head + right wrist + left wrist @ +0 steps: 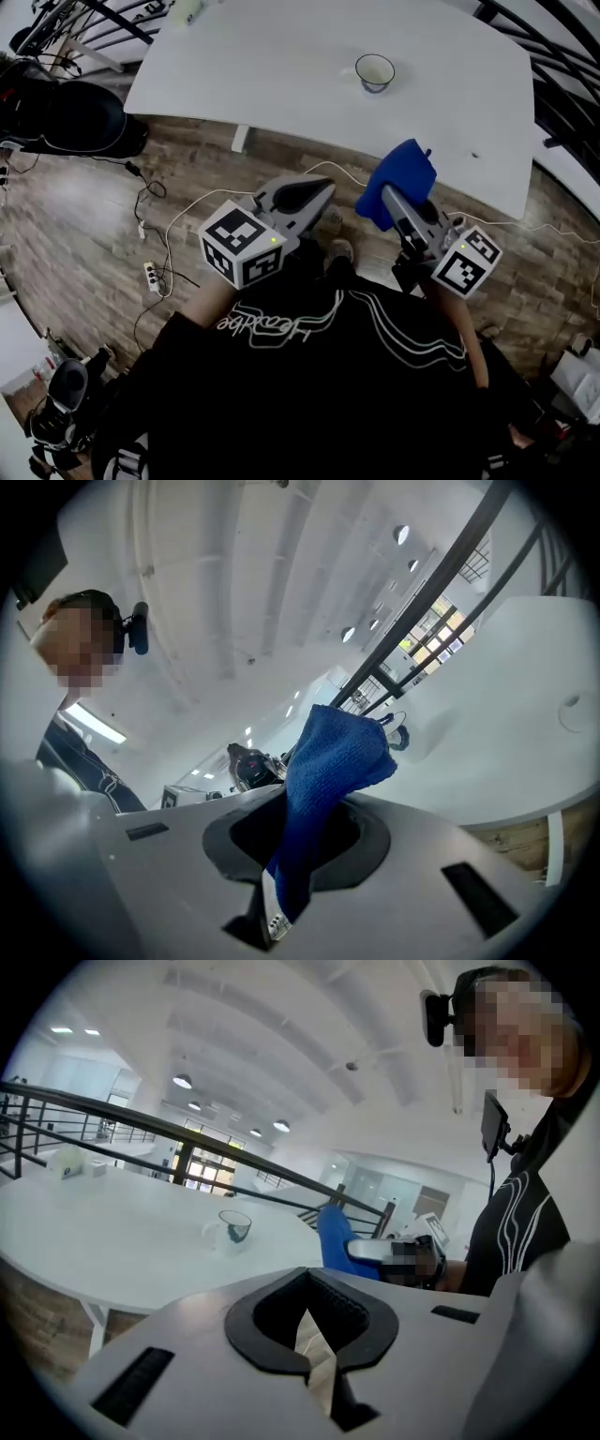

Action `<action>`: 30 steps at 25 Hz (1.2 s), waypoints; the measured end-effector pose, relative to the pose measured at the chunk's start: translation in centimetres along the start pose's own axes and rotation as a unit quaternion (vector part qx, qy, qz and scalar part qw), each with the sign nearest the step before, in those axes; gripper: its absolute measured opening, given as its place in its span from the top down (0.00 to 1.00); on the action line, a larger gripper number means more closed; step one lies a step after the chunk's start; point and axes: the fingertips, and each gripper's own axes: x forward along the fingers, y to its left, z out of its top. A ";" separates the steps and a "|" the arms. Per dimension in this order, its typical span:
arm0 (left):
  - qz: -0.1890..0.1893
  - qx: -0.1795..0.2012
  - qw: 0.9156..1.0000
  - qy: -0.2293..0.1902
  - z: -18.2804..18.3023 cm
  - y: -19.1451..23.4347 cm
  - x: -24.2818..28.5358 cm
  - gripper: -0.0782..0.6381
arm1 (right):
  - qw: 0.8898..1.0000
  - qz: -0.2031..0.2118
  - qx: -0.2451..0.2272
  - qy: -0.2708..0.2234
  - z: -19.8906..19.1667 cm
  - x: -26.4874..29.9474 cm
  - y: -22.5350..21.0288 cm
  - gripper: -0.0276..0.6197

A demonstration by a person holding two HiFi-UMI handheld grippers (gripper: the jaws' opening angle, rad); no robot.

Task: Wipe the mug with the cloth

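Nearest the head camera is the person's black top (309, 375), which fills the bottom of the frame. Above it the white surface (281, 75) spans the top of the frame, with a band of wooden floor (84, 216) between the two.

Both grippers sit in the middle of the frame over that floor, short of the surface's near edge. The left gripper (323, 190), left of centre, is clenched on nothing; its own view shows the dark pads meeting at the tips with no object between them. The right gripper (386, 195), right of centre, is clamped on the blue cloth (401, 176). A fold is pinched between the jaws and the rest bunches up past the tips.

The mug (375, 72) stands upright on the surface in the upper middle of the frame, slightly right. It is well apart from both grippers, and nothing touches it.

The step in hand looks like the approach: the cloth is held, but wiping has not begun. The next move probably calls for carrying the cloth forward over the edge to the mug's wall or rim. The left gripper would likely need to open and steady the mug, since a light mug on a smooth surface may slide or tip under the rub.
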 end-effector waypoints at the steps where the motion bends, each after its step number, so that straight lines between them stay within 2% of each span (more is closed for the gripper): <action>1: -0.006 0.003 1.000 0.001 0.4 0.6 0.5 0.88 | 1.000 -0.006 0.003 -0.006 0.4 0.3 -0.4 0.88; 5: -0.042 0.016 0.999 0.007 2.6 3.4 2.7 0.88 | 0.998 -0.030 0.022 -0.044 2.5 2.1 -2.4 0.88; 10: -0.102 0.032 0.993 0.050 4.9 8.3 5.9 0.88 | 0.989 -0.082 0.054 -0.114 5.0 5.4 -5.5 0.88; 14: -0.146 0.081 0.982 0.090 5.7 11.0 7.9 0.88 | 0.977 -0.115 0.082 -0.160 5.6 7.3 -7.3 0.88; 18: -0.183 0.082 0.973 0.116 5.9 14.6 9.2 0.88 | 0.966 -0.146 0.089 -0.195 6.0 10.1 -8.8 0.88; 21: -0.210 0.096 0.963 0.140 5.7 15.5 9.9 0.88 | 0.955 -0.169 0.095 -0.223 6.1 10.8 -9.5 0.88; 26: -0.234 0.133 0.952 0.146 6.0 17.3 12.3 0.88 | 0.940 -0.205 0.101 -0.253 6.2 11.4 -10.6 0.88; 30: -0.226 0.166 0.948 0.152 5.7 19.4 14.6 0.86 | 0.930 -0.227 0.114 -0.267 5.6 12.0 -11.8 0.88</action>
